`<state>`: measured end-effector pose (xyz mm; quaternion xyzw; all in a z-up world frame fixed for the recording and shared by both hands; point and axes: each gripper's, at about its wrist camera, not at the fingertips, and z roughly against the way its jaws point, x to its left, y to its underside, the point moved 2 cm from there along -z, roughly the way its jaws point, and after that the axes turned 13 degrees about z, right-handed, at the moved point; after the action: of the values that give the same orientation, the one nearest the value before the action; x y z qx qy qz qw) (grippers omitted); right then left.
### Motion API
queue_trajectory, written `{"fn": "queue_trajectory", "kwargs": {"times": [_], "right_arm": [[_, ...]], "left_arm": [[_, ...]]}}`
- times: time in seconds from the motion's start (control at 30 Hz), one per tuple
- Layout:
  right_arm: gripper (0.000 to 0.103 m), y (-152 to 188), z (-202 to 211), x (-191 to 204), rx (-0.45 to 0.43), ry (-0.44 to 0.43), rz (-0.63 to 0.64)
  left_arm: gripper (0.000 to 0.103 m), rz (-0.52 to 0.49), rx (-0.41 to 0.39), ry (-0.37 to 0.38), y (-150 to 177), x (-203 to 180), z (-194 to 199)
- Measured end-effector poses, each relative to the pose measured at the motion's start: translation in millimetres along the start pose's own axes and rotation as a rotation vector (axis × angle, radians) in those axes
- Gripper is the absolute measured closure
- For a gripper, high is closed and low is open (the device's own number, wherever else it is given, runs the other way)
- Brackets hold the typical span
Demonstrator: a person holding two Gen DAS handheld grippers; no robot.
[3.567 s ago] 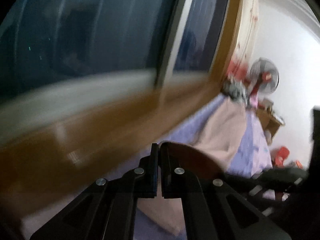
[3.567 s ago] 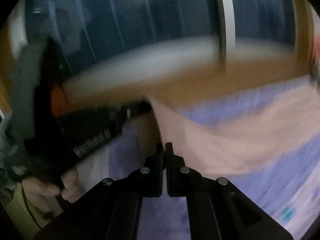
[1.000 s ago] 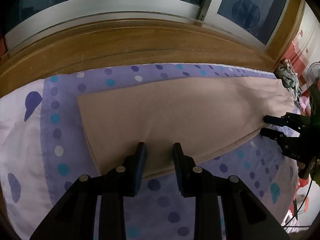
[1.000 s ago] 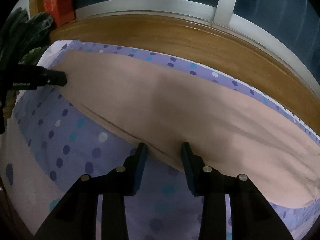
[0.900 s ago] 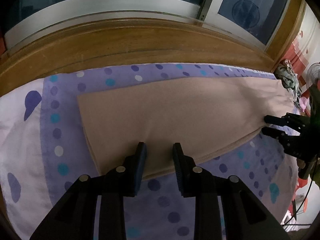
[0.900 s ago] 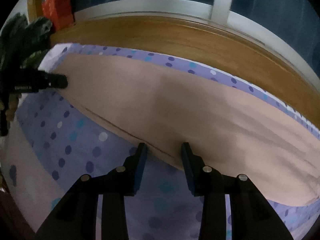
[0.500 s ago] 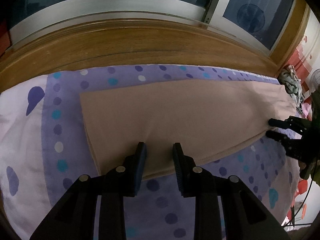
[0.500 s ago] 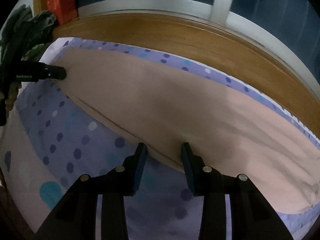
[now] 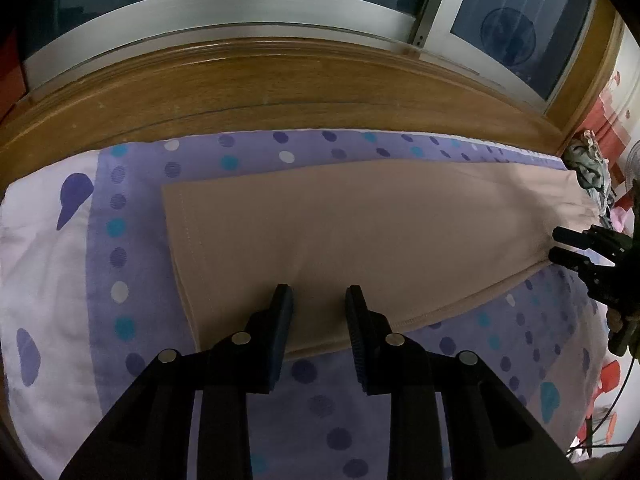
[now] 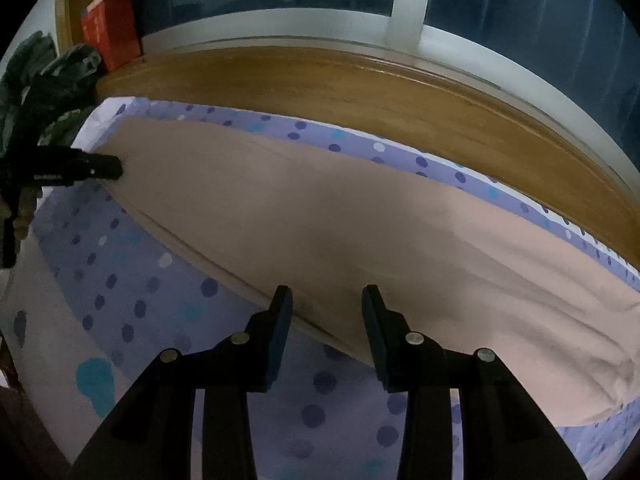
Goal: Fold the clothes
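Observation:
Long beige trousers (image 9: 360,232) lie flat, folded lengthwise, on a purple polka-dot bed sheet (image 9: 120,240). They also show in the right wrist view (image 10: 320,216). My left gripper (image 9: 318,296) is open and empty over the near edge of the hem end. My right gripper (image 10: 326,298) is open and empty over the near edge further along, by the waist end. Each gripper shows in the other's view: the right one (image 9: 560,246) at far right, the left one (image 10: 108,168) at far left.
A wooden window ledge (image 9: 280,88) runs along the far side of the bed under dark window panes. A red box (image 10: 114,36) stands on the ledge. Crumpled clothes (image 9: 592,172) lie past the trousers' far end. A fan (image 9: 630,172) stands beyond.
Earlier both grippers were shut, holding the trousers up in blurred motion. Now the trousers lie flat and both grippers are open. In the last second both views shifted slightly.

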<state>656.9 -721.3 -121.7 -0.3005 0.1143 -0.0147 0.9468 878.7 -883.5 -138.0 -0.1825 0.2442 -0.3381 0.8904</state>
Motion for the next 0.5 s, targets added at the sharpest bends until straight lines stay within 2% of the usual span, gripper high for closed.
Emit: {"fn": "queue_trajectory", "kwargs": {"times": [0.17,0.43,0.47,0.5], "right_arm": [[0.067,-9.0,-14.7,21.6,0.012,-0.008,0.086],[0.069,-9.7,-22.2,27.6,0.001,-0.043,0.103],[0.076,-9.7,-22.2,27.5,0.002,-0.051,0.108],[0.089,-10.4,-22.4,27.8,0.002,-0.074,0.105]], "left_arm": [[0.075,0.002,-0.002,0.000,0.2,0.3,0.2],[0.075,-0.001,-0.006,0.009,-0.2,1.5,-0.3],[0.075,-0.001,-0.005,0.011,-0.2,1.8,-0.1],[0.075,-0.001,-0.005,0.013,-0.2,2.1,0.2]]}}
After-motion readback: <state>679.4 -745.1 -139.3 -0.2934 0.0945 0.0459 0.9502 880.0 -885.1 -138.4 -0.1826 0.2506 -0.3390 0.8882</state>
